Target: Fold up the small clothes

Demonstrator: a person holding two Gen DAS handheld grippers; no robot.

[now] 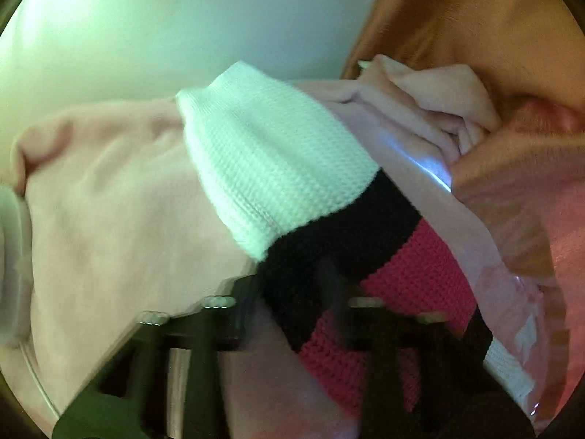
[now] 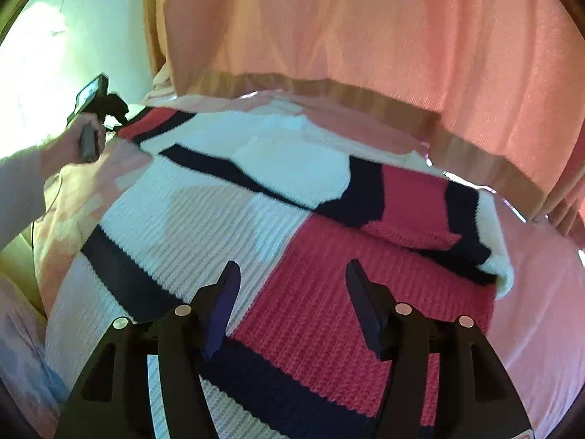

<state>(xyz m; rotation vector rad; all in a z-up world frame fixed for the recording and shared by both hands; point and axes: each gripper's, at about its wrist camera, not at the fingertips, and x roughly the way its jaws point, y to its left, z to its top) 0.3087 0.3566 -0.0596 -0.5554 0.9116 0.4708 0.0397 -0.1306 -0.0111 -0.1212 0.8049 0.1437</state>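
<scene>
A knit sweater [image 2: 310, 248] in white, black and red blocks lies spread on a pink bed surface [image 2: 541, 314], with one sleeve folded over its right side. My right gripper [image 2: 292, 292] is open and empty, just above the sweater's lower middle. My left gripper [image 1: 292, 292] is shut on the sweater's other sleeve [image 1: 278, 157], whose white cuff, black band and red part rise ahead of the fingers. In the right wrist view the left gripper [image 2: 117, 124] sits at the sweater's far left corner, held by a hand.
A pink-orange curtain [image 2: 365, 36] hangs behind the bed, its brown hem [image 2: 402, 106] near the sweater's far edge. A pale wall [image 2: 36, 55] is at the left. Bunched pink cloth [image 1: 438, 98] lies beyond the sleeve in the left wrist view.
</scene>
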